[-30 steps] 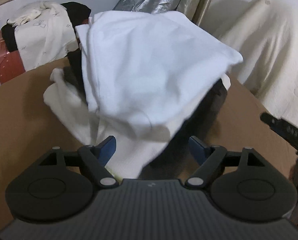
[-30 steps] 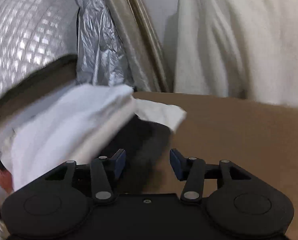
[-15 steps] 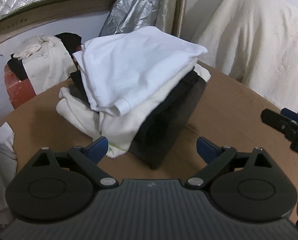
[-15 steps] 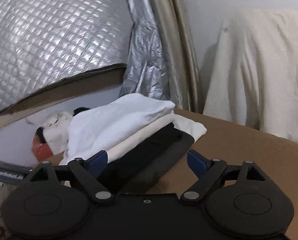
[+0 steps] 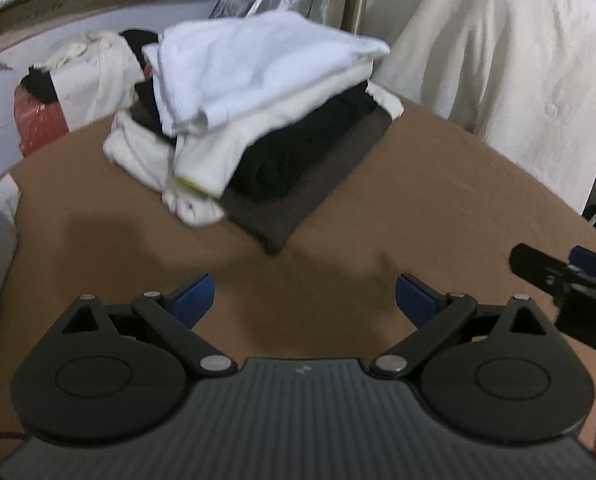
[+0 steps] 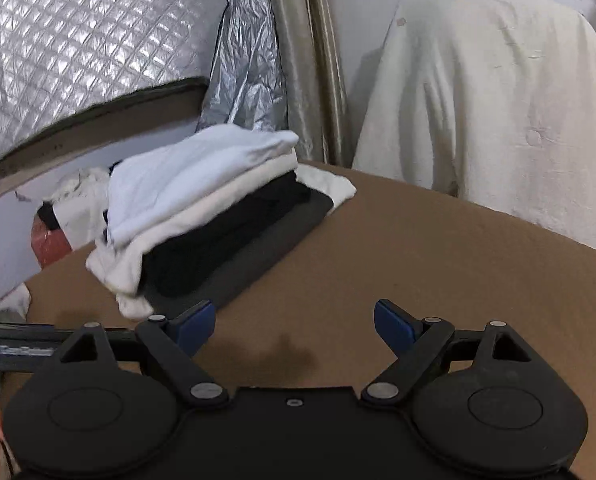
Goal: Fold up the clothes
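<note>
Both grippers, left gripper [image 5: 304, 294] and right gripper [image 6: 293, 322], spread, empty; we find folded stack [image 5: 257, 112] resting on worktop [image 5: 438, 208], edges uneven

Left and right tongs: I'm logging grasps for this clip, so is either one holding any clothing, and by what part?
Nothing is held. The left tongs and right tongs are open over the brown table, short of the folded stack.
</note>
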The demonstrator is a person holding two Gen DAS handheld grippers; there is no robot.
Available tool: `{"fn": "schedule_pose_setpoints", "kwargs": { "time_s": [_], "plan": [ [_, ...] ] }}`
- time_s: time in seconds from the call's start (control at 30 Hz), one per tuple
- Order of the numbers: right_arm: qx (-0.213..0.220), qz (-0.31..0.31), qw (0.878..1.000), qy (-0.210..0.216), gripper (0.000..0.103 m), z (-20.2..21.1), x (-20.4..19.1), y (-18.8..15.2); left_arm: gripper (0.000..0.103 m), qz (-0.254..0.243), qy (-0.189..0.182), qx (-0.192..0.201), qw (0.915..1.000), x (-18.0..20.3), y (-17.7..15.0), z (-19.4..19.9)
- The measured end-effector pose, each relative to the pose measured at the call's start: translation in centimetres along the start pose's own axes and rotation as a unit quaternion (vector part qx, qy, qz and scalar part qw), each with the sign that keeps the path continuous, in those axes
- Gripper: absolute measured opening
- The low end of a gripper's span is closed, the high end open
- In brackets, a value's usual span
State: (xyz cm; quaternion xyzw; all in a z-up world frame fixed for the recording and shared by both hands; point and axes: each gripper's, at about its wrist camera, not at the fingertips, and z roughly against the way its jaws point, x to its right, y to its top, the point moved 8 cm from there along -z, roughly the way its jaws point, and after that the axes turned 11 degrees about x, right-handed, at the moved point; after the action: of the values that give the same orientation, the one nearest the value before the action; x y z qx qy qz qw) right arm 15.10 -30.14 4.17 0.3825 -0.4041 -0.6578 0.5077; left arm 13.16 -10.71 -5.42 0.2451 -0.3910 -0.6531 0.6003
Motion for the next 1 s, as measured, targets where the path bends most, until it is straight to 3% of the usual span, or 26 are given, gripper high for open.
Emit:
{"fn": "schedule_pose_setpoints", "kwargs": {
  "time_s": [0.13, 0.47, 0.8, 1.0],
  "plan": [
    [-0.008, -0.018, 1.0, 0.0, 0.09, 1.3, 0.1, -0.6, 0.1, 0.008, 0.014, -0.007, 0.9998, 0.1, -1.0, 0.1],
    [-0.022, -0.027, 0.999, -0.008, 0.09, 2.7, -0.1, -1.5, 0.103, -0.045, 0.041, 0.003, 0.9981, 1.5, -1.4, 2.5],
    [-0.019, -0.04, 0.999, -0.012, 0.09, 5.2, 0.1, -1.7, 0.103, -0.076, 0.052, 0.023, 0.9954, 3.0, -1.5, 4.4],
    [-0.011, -0.029, 0.999, -0.014, 0.09, 6.3, -0.2, -1.5, 0.103, -0.064, 0.047, 0.005, 0.9968, 3.1, -2.0, 4.3]
  ]
}}
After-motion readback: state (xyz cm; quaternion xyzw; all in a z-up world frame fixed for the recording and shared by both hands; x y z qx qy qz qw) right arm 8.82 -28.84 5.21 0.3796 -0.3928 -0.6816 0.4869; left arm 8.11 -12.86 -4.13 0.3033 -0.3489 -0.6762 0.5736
